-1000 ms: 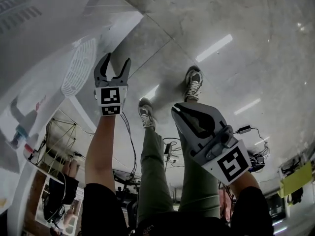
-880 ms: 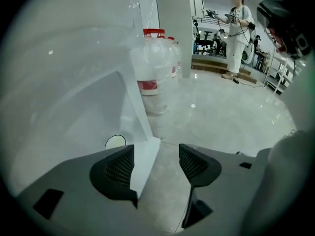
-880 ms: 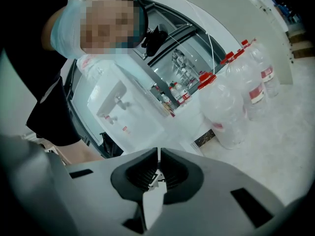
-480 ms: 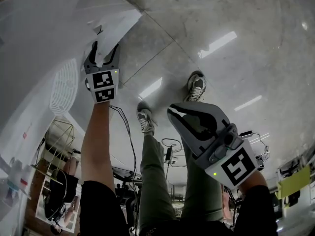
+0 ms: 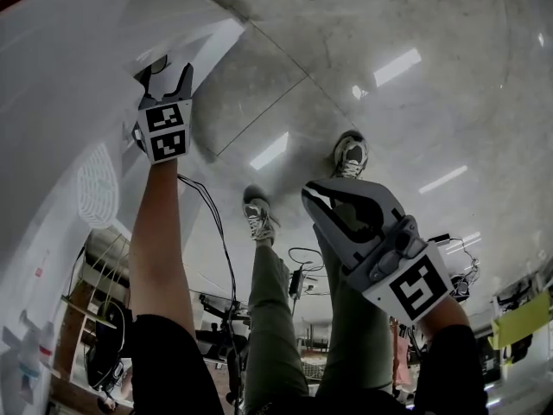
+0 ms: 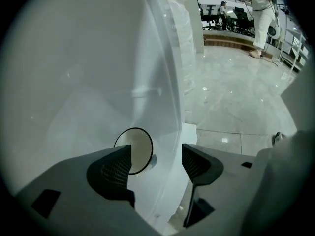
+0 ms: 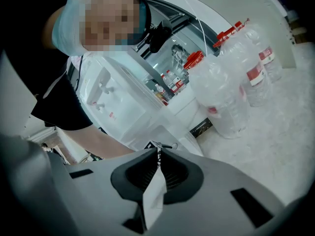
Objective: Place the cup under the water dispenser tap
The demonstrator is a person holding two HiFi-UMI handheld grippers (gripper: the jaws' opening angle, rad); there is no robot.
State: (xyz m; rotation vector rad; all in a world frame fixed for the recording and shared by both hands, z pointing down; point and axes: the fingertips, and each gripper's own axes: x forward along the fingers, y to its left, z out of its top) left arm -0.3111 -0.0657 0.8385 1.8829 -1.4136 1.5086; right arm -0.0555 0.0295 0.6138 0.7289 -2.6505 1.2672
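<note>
A paper cup (image 6: 134,150) shows its round dark rim and pale inside, standing on the white unit (image 6: 74,82). My left gripper (image 6: 156,156) points down at it with its jaws opening. The cup lies just beyond the left finger (image 6: 115,168), and no pad presses on it. In the head view the left gripper (image 5: 166,74) reaches over the white unit (image 5: 69,85), with the cup's rim (image 5: 158,65) between the tips. My right gripper (image 5: 313,199) hangs above the floor, shut (image 7: 157,150) on a white paper slip (image 7: 153,193). A white water dispenser (image 7: 106,95) with taps stands further off.
Large water bottles (image 7: 224,100) with red caps stand on the polished floor (image 7: 275,141) beside the dispenser. The person's shoes (image 5: 347,154) and cables (image 5: 298,262) are on the floor below. People and chairs (image 6: 256,14) are far off.
My left gripper has travelled up and left in the head view, onto the white unit, and its jaws stand wider. The right gripper has shifted only slightly.
</note>
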